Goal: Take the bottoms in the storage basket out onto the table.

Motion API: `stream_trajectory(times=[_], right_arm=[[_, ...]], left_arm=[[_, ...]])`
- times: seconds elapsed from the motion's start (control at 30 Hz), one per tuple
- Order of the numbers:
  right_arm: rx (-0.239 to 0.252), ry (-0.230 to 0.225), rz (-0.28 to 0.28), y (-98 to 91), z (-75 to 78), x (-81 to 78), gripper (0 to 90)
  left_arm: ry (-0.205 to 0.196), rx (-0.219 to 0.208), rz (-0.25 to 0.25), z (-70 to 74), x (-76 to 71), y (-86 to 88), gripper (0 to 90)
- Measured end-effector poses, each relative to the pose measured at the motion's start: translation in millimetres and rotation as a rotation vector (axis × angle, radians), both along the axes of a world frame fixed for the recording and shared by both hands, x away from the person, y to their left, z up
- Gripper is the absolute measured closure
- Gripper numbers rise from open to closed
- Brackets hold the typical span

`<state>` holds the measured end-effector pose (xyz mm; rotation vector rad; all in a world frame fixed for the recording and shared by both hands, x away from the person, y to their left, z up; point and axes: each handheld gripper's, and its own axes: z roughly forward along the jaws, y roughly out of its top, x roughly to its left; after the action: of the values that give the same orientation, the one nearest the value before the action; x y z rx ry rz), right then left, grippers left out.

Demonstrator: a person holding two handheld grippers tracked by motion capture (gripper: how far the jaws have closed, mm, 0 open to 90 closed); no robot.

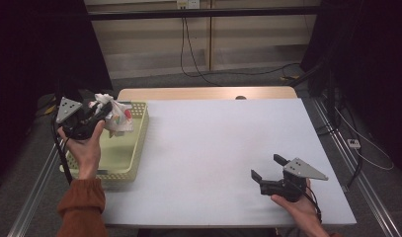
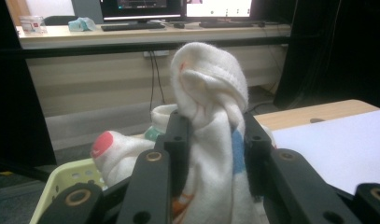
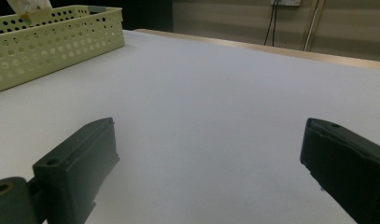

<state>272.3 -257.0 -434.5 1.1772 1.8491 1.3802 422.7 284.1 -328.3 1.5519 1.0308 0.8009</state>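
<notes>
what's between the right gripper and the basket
Nothing: only bare white table lies between the right gripper and the basket. The high view and the right gripper view both show it.

Socks: you've got one bundle of white socks (image 1: 115,116) (how many are in it can't be told)
Baskets: one pale yellow basket (image 1: 138,143) beside you
Grippers: two, your left gripper (image 1: 92,117) and right gripper (image 1: 266,167)
Tables: one white table (image 1: 228,148)

Rust-orange sleeve (image 1: 81,205), black hand-held gripper (image 1: 103,109) (grey three-cornered plate), trailing black cable (image 1: 63,153)
</notes>
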Motion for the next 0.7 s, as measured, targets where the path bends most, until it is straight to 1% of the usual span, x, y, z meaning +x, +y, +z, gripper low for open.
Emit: stream_trajectory(times=[0.1,0.17,0.3,0.43,0.7], right_arm=[[0.0,0.0,0.0,0.0,0.0,0.0,3.7],[0.0,0.001,0.0,0.1,0.0,0.0,3.7],[-0.001,0.001,0.0,0.2,-0.1,0.2,3.7],[0.0,0.0,0.0,0.1,0.0,0.0,3.7],[0.0,0.001,0.001,0.3,0.0,0.1,3.7]], left_arm=[[-0.009,-0.007,-0.001,3.2,-1.8,0.4,71.0],[-0.025,-0.007,0.007,6.3,-4.2,0.1,71.0],[-0.05,-0.012,0.004,12.6,-8.2,-1.6,71.0],[-0.06,-0.015,-0.001,15.3,-9.8,-2.3,71.0],[-0.069,-0.027,-0.019,19.3,-12.2,-2.9,71.0]])
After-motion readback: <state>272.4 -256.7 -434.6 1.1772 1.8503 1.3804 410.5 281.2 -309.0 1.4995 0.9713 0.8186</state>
